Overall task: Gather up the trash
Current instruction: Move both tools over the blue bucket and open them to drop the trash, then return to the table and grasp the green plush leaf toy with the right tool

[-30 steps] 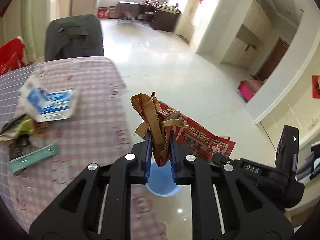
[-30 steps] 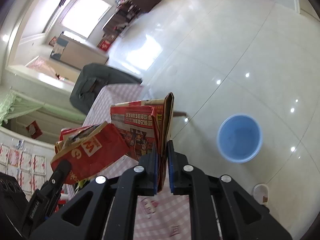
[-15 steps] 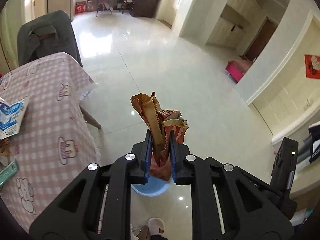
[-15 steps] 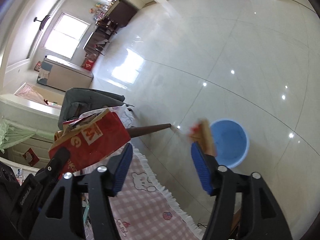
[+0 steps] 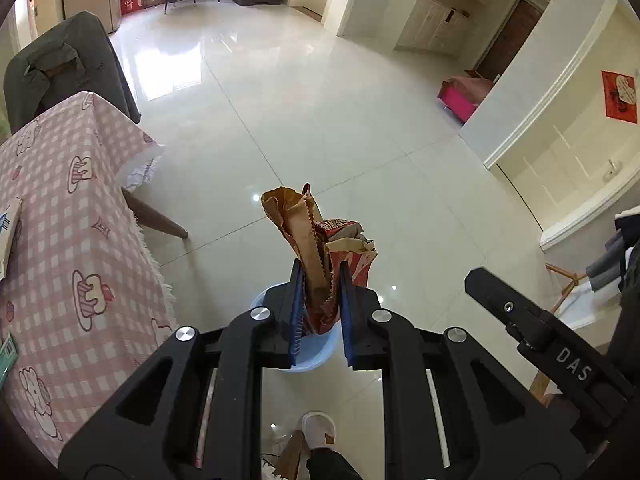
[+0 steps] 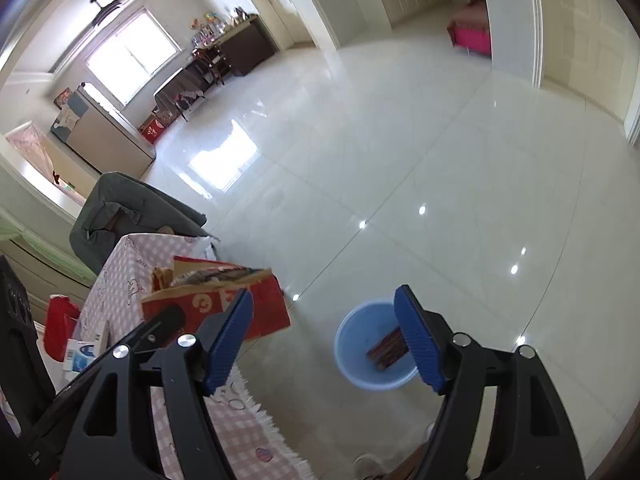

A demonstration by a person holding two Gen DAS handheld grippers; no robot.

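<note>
left gripper (image 5: 320, 308) clamps a crumpled paper bag (image 5: 320, 248) above the blue bin (image 6: 374, 354); right gripper (image 6: 326, 340), empty, is opening over it, one wrapper (image 6: 388, 348) already inside. drop-off step: next, likely release the bag over the bin.

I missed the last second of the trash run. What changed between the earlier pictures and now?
The right claw let go of its red flat packet, which now lies in the blue bucket on the floor; its jaws are opening, empty. The left claw carried its crumpled paper bag off the table to above the bucket. Its grip stayed shut.
</note>
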